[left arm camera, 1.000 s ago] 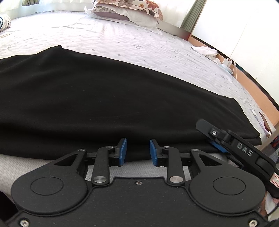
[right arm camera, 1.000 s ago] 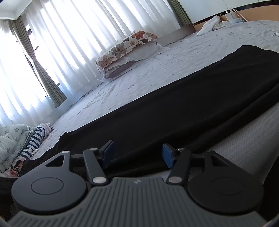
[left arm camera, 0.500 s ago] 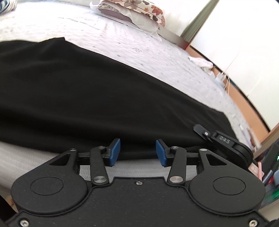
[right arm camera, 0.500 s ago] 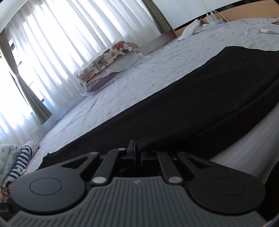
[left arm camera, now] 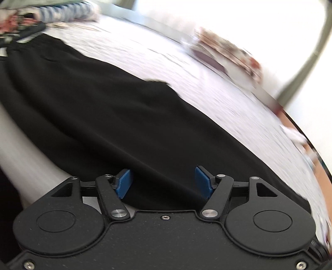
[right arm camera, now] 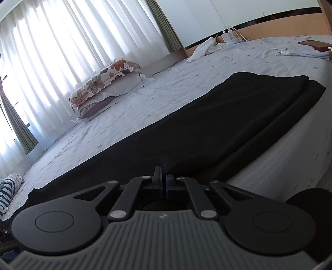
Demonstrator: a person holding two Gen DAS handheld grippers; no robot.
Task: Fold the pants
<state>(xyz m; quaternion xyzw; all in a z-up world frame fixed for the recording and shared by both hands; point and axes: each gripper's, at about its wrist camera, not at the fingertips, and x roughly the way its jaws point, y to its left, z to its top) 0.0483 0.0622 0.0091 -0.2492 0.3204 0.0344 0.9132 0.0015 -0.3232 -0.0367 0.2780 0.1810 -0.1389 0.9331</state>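
Black pants (left arm camera: 116, 116) lie flat and long across the near side of a bed, their near edge hanging at the mattress edge. My left gripper (left arm camera: 164, 182) is at that near edge, its jaws opening; the black cloth runs between the blue pads (left arm camera: 202, 182), which do not press on it. In the right wrist view the same pants (right arm camera: 217, 124) stretch away to the right. My right gripper (right arm camera: 163, 179) is shut on the near edge of the cloth, which bunches up just past its fingertips.
A white patterned bedsheet (right arm camera: 166, 91) covers the bed. A flowered pillow (right arm camera: 103, 81) lies at the head by sheer curtains. Striped clothes (left arm camera: 66, 15) are piled at the far end. White cloth, cables and a charger (right arm camera: 230, 39) sit near the wooden headboard.
The right gripper closed on the near edge of the pants. The left gripper's jaws widened and its view swung and rolled left, toward the far end of the pants and the clothes pile.
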